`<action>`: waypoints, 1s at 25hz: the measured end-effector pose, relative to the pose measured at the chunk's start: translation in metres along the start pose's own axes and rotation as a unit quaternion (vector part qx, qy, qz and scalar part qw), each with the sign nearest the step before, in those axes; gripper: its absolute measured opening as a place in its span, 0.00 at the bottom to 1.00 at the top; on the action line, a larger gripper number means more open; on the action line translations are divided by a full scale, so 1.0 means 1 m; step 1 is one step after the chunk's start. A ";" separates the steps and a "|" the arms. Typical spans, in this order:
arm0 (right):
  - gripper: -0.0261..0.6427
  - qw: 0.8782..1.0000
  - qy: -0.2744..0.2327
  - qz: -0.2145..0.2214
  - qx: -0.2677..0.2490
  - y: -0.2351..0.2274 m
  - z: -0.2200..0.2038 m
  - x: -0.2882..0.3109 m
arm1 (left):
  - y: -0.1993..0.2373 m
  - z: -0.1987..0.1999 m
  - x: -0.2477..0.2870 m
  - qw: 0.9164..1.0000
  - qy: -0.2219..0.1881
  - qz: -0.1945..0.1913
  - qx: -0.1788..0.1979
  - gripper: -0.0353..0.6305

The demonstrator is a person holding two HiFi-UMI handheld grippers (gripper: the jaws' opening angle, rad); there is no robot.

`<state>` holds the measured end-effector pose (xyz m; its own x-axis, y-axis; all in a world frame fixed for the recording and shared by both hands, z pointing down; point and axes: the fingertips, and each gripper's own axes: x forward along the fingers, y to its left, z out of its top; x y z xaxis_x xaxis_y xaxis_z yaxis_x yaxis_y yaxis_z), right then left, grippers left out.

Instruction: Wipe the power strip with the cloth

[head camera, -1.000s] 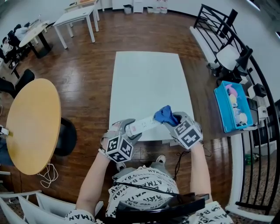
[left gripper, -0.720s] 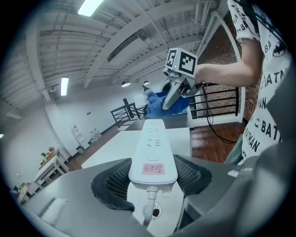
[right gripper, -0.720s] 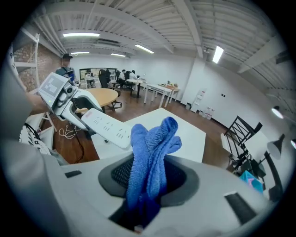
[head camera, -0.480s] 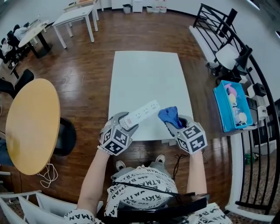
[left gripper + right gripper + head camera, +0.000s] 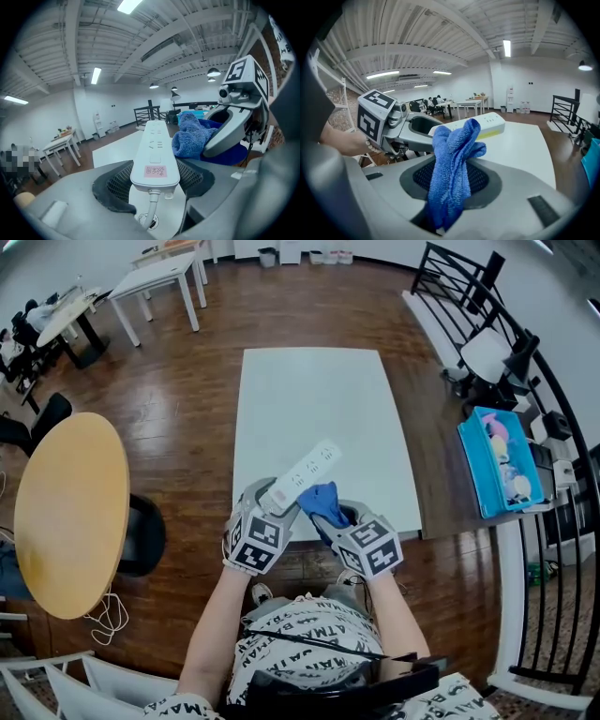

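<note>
Your left gripper (image 5: 273, 503) clamps the power strip (image 5: 306, 472); sweep the blue cloth (image 5: 322, 500) pinched in your right gripper (image 5: 331, 518) toward 1 o'clock.

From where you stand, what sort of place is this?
Probably an open-plan office or lab workspace: a long white table with more desks beyond it, a black metal railing along one side, and strip lights under an exposed ceiling.

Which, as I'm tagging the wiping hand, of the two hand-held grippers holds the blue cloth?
The right hand-held gripper: its jaws clamp the blue cloth, while the left hand-held gripper grips the white power strip.
</note>
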<state>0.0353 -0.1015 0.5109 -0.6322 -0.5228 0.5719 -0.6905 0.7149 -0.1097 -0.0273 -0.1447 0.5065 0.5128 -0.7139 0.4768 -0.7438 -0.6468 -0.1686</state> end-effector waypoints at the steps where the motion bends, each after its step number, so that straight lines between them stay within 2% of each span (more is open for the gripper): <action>1: 0.25 1.000 0.001 0.001 0.000 0.001 0.000 0.001 | -0.002 0.000 -0.001 1.000 0.000 0.001 0.009 0.48; 6: 0.25 1.000 0.000 -0.002 0.014 -0.008 -0.002 -0.002 | -0.006 0.001 -0.012 0.999 -0.007 -0.005 0.037 0.48; 17: 0.25 0.997 0.008 -0.079 0.024 -0.073 -0.013 -0.036 | -0.023 0.000 -0.028 0.994 -0.002 -0.020 0.111 0.48; 25: 0.25 0.992 0.033 -0.123 0.000 -0.107 -0.024 -0.058 | -0.033 -0.003 -0.034 0.985 -0.008 -0.039 0.167 0.48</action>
<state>0.1539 -0.1362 0.5089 -0.4202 -0.6500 0.6332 -0.8208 0.5698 0.0401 -0.0214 -0.0990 0.4981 0.5709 -0.6617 0.4859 -0.5216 -0.7495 -0.4077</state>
